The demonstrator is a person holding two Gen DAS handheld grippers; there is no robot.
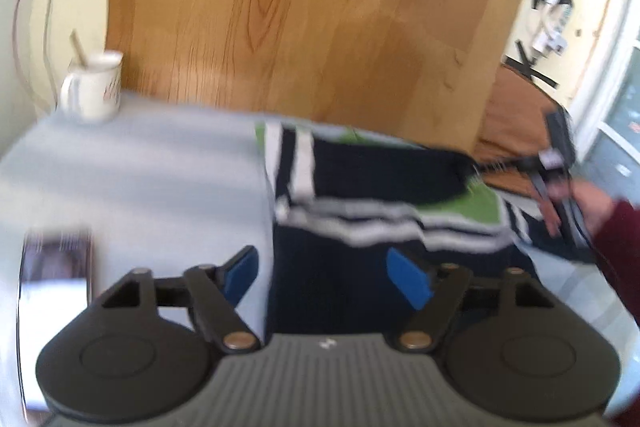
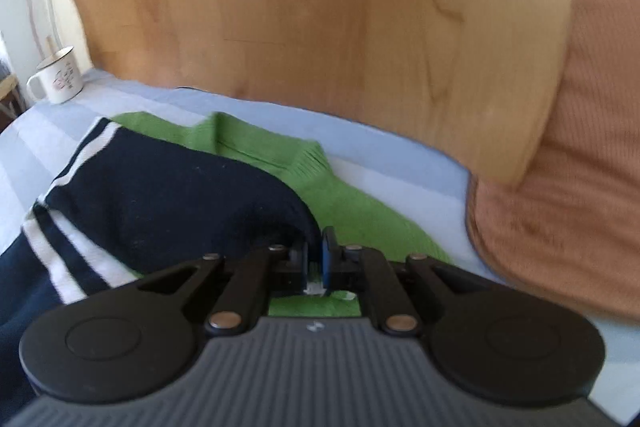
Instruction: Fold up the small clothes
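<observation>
Right wrist view shows the small sweater [image 2: 168, 187], navy with white stripes and a green upper part, lying on the light blue sheet [image 2: 400, 171] of the bed, its navy sleeve folded across the green body. The right gripper [image 2: 315, 259] is clenched on the cuff end of that sleeve, the blue pads nearly together with dark knit and a bit of white fabric pinched between them, low over the green knit.

Left wrist view, blurred, shows the same sweater [image 1: 360, 211] spread just beyond the left gripper [image 1: 326, 277], whose blue fingers [image 1: 408, 283] stand wide apart and released, holding nothing, above the navy lower part of the garment. At the right edge of that view the right gripper [image 1: 554, 167] and the person's hand [image 1: 592, 203] in a dark red sleeve are at the sweater's far side.

A white mug [image 2: 56, 81] stands on the sheet near the wooden headboard [image 2: 320, 19]. An orange-brown pillow [image 2: 568, 163] lies to the right. A phone [image 1: 56, 263] rests on the sheet to the left.
</observation>
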